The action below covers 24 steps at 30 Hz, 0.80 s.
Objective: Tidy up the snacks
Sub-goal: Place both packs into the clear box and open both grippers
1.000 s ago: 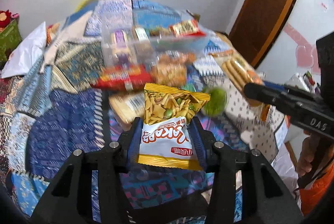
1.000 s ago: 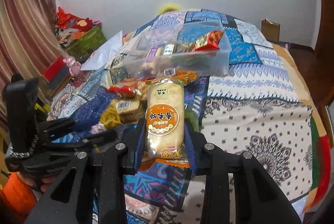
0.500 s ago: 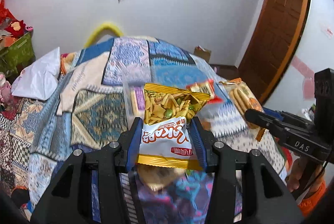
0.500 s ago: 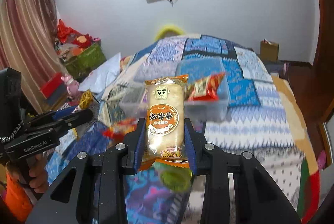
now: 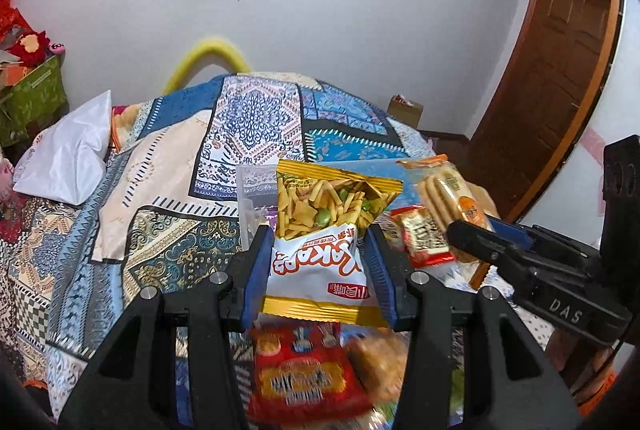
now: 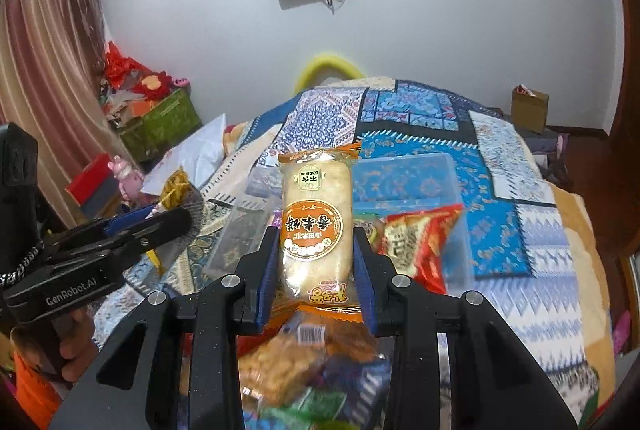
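My left gripper (image 5: 318, 234) is shut on a yellow and white bag of mixed crisps (image 5: 320, 230), held up over the bed. My right gripper (image 6: 314, 234) is shut on a long orange pack of rice crackers (image 6: 316, 222). That cracker pack (image 5: 448, 193) also shows at the right of the left wrist view, in the right gripper (image 5: 464, 234). A clear plastic box (image 6: 404, 181) sits on the patchwork bedspread (image 6: 512, 230) just beyond both packs, with a red snack bag (image 6: 416, 242) leaning at its near side. Loose snacks lie below both grippers: a red pack (image 5: 304, 378) and a peanut-coloured one (image 6: 280, 366).
A white pillow (image 5: 68, 157) lies at the bed's left side, with a green box (image 6: 160, 121) and red items beyond it. A wooden door (image 5: 560, 69) stands at the right. A small cardboard box (image 6: 530, 109) sits on the floor past the bed.
Both grippers have risen and moved forward over the snack pile with their packs still held. The loose snacks now lie under the fingers and the clear box is closer.
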Each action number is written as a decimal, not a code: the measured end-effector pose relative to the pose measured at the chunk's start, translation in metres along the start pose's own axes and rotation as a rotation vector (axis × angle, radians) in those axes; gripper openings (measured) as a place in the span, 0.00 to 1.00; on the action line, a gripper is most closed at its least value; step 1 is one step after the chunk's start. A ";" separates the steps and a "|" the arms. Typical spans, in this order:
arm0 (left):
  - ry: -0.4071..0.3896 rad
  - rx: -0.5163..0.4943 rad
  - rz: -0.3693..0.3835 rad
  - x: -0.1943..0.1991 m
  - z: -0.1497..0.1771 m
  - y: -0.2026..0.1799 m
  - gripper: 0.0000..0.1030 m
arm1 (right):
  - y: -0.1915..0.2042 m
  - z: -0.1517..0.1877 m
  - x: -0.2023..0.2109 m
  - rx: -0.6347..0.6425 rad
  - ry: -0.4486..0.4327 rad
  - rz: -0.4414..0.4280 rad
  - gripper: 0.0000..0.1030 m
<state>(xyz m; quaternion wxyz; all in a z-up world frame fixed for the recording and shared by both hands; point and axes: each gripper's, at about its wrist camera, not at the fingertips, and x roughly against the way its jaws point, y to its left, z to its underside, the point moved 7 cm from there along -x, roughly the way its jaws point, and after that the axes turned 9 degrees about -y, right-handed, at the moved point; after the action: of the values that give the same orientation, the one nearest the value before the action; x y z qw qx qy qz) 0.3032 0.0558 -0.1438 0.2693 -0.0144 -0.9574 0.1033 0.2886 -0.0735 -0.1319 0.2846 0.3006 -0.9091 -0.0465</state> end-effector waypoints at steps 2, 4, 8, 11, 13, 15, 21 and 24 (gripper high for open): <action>0.022 0.004 -0.012 -0.016 0.003 0.004 0.45 | 0.000 0.003 -0.016 0.010 0.023 -0.001 0.31; 0.050 0.011 -0.019 -0.033 0.009 0.008 0.45 | 0.001 0.007 -0.029 0.022 0.047 -0.004 0.31; 0.088 0.020 -0.031 -0.058 0.018 0.015 0.45 | 0.000 0.017 -0.052 0.049 0.097 0.001 0.31; 0.110 0.028 -0.032 -0.071 0.024 0.019 0.45 | 0.001 0.024 -0.061 0.067 0.128 0.004 0.31; 0.119 0.035 -0.030 -0.077 0.026 0.021 0.45 | 0.000 0.026 -0.066 0.078 0.140 0.006 0.31; 0.126 0.043 -0.024 -0.081 0.027 0.022 0.45 | 0.001 0.031 -0.070 0.090 0.157 0.008 0.31; 0.144 0.072 -0.011 -0.081 0.026 0.024 0.45 | -0.004 0.033 -0.074 0.072 0.192 0.009 0.34; 0.133 0.082 -0.005 -0.069 0.023 0.024 0.45 | -0.006 0.029 -0.070 0.067 0.185 0.014 0.40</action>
<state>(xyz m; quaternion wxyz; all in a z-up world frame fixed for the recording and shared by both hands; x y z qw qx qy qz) 0.3501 0.0696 -0.2034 0.3328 -0.0075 -0.9324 0.1406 0.3216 -0.0414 -0.1922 0.3577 0.3065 -0.8820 0.0138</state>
